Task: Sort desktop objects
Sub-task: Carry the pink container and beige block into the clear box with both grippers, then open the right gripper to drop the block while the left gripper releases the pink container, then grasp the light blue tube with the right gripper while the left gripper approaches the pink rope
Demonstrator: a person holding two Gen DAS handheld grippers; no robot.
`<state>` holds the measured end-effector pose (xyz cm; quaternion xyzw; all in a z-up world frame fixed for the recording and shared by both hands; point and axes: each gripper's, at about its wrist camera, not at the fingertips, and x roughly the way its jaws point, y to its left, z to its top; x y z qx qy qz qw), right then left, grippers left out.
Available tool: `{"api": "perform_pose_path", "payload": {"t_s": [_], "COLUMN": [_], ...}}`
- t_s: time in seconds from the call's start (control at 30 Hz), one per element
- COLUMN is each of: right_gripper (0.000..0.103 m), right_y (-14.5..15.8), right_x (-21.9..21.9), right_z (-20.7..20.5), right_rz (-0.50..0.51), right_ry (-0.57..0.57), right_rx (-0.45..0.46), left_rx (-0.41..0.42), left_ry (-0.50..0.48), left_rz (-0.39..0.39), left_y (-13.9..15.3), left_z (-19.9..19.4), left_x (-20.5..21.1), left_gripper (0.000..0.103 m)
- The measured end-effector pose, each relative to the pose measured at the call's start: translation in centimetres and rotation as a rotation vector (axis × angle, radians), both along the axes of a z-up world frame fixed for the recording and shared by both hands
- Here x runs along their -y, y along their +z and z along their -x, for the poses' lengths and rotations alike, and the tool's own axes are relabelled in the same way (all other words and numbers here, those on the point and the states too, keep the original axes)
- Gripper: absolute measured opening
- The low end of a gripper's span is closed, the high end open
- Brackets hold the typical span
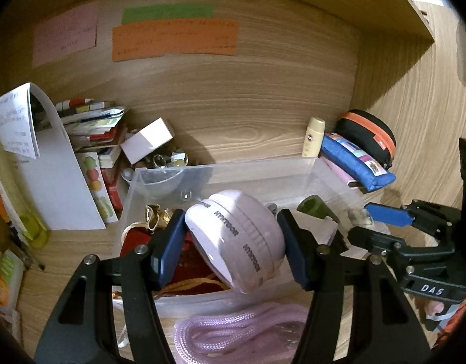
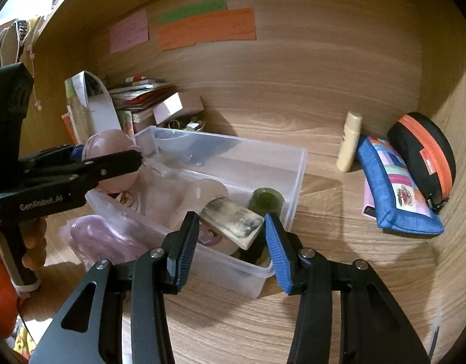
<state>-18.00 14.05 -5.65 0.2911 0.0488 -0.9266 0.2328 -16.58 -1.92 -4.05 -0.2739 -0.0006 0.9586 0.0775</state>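
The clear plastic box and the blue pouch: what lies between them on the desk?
Right wrist view: bare wood between the clear box and blue pouch.

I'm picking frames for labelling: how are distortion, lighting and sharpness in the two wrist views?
Left wrist view: strong fisheye bending with dark corner vignette; warm, dim light; the white reel in the left gripper is sharp, its lettering readable; the sticky notes' writing is not. Right wrist view: same curvature; the clear plastic box hazes its contents; the pale block between the right gripper's fingers is soft; bright glare top left.
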Motion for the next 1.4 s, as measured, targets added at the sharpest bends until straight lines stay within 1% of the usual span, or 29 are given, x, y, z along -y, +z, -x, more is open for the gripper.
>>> {"api": "perform_pose_path", "payload": {"t_s": [0.07, 0.1, 0.13, 0.2, 0.4, 0.47, 0.5, 0.57, 0.6, 0.67, 0.73, 0.8, 0.83, 0.87, 0.97, 1.0, 1.07, 1.1, 1.17, 1.3, 1.4], "right_gripper": [0.042, 0.042, 0.042, 0.042, 0.042, 0.044, 0.046, 0.058, 0.061, 0.075, 0.078, 0.08, 0.082, 0.084, 0.091, 0.092, 0.097, 0.098, 0.098, 0.098, 0.098], "right_y": [0.0, 0.0, -0.1, -0.1, 0.0, 0.0, 0.0, 0.1, 0.1, 0.1, 0.1, 0.0, 0.0, 0.0, -0.1, -0.1, -0.2, -0.2, -0.2, 0.1, 0.1], "right_x": [-0.1, 0.0, 0.0, 0.0, -0.1, -0.2, -0.2, 0.0, 0.1, 0.5, 0.7, 0.7, 0.6, 0.5, -0.2, -0.4, -0.7, -1.0, -1.3, -1.9, -1.8], "right_z": [-0.1, -0.1, -0.2, -0.3, -0.3, -0.3, -0.4, -0.6, -0.8, -1.1, -1.2, -1.1, -1.1, -1.0, -0.5, -0.3, 0.0, 0.1, 0.3, 0.5, 0.5], "right_rz": [0.005, 0.004, 0.002, 0.002, 0.009, 0.011, 0.016, 0.018, 0.013, -0.015, -0.036, -0.033, -0.032, -0.032, -0.019, -0.011, 0.004, 0.012, 0.025, 0.087, 0.098], "right_ry": [0.0, -0.001, -0.003, -0.004, 0.001, 0.003, 0.012, 0.026, 0.029, 0.021, 0.012, 0.016, 0.013, 0.005, -0.03, -0.039, -0.058, -0.07, -0.079, -0.071, -0.056], "right_rx": [-0.002, -0.006, -0.011, -0.015, -0.015, -0.014, -0.012, -0.016, -0.025, -0.047, -0.062, -0.055, -0.052, -0.05, -0.034, -0.027, -0.008, 0.001, 0.013, 0.034, 0.063], "left_rx": [0.022, 0.032, 0.032, 0.032, 0.025, 0.014, 0.009, 0.002, -0.003, -0.013, -0.026, -0.042, -0.042, -0.026, 0.01, 0.019, 0.012, 0.002, -0.021, -0.061, -0.067], "left_ry": [0.005, 0.012, 0.022, 0.022, 0.016, 0.018, 0.02, 0.023, 0.023, 0.026, 0.032, 0.038, 0.034, 0.025, 0.019, 0.025, 0.033, 0.033, 0.041, 0.058, 0.088], "left_rz": [0.006, 0.023, 0.043, 0.057, 0.065, 0.058, 0.054, 0.043, 0.033, 0.014, 0.007, -0.006, -0.013, -0.037, -0.109, -0.118, -0.101, -0.084, -0.035, 0.026, 0.054], "left_y": [-0.5, -0.9, -1.1, -1.3, -1.4, -1.2, -1.1, -1.0, -0.9, -0.6, -0.4, -0.1, 0.0, 0.0, -0.1, 0.0, 0.3, 0.6, 1.3, 2.4, 2.7], "left_z": [0.4, 0.6, 0.7, 0.7, 0.4, 0.2, 0.2, 0.0, -0.1, -0.2, -0.4, -0.7, -0.8, -0.8, -1.4, -1.7, -2.4, -3.0, -4.1, -6.7, -8.4], "left_x": [-0.2, -0.5, -0.7, -0.9, -1.0, -0.8, -0.7, -0.4, -0.2, 0.2, 0.3, 0.6, 0.7, 0.9, 1.3, 1.3, 1.1, 0.9, 0.6, 1.0, 2.1], "left_gripper": [0.06, 0.06, 0.06, 0.06, 0.06, 0.06, 0.06, 0.061, 0.062, 0.065, 0.069, 0.076, 0.078, 0.082, 0.085, 0.087, 0.09, 0.095, 0.1, 0.101, 0.102]}}
